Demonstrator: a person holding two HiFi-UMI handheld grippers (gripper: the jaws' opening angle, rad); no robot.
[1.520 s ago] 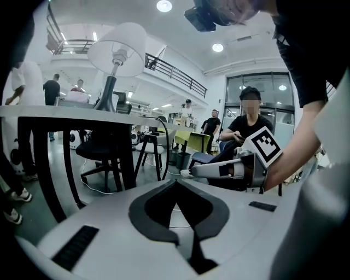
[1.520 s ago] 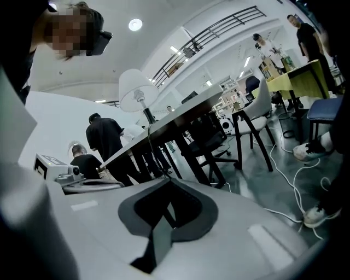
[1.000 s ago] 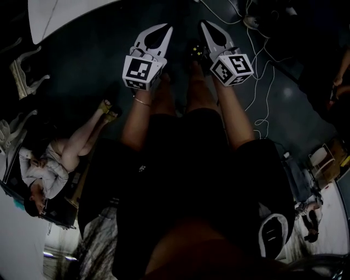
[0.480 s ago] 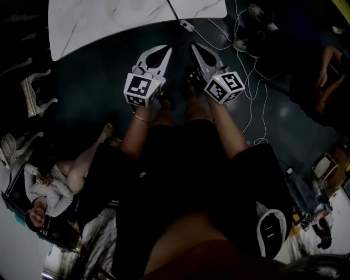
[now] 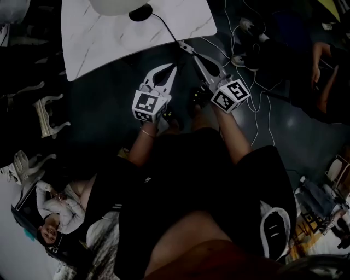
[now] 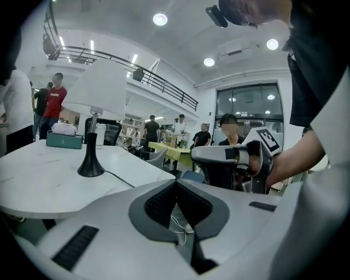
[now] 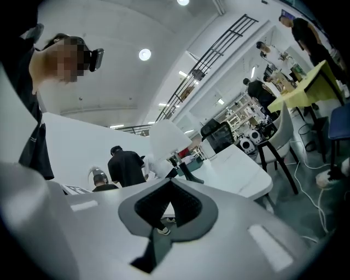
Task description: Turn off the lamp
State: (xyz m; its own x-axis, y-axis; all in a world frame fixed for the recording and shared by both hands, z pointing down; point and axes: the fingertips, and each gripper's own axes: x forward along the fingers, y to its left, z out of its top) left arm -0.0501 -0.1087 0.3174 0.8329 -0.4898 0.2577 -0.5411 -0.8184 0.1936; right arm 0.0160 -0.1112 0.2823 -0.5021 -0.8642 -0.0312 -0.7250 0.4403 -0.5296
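Left gripper view and right gripper view are showing both pairs of jaws pressing shut on nothing, the left gripper (image 5: 173,69) and right gripper (image 5: 196,58) hovering side by side near the white table (image 5: 98,39), where the lamp (image 5: 117,5) is standing well apart from them, its cord (image 5: 164,27) trailing off the near edge.

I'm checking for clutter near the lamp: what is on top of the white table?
On the table stand the lamp, its black cord trailing off the edge, and a green tissue box behind it. The shade covers the bulb.
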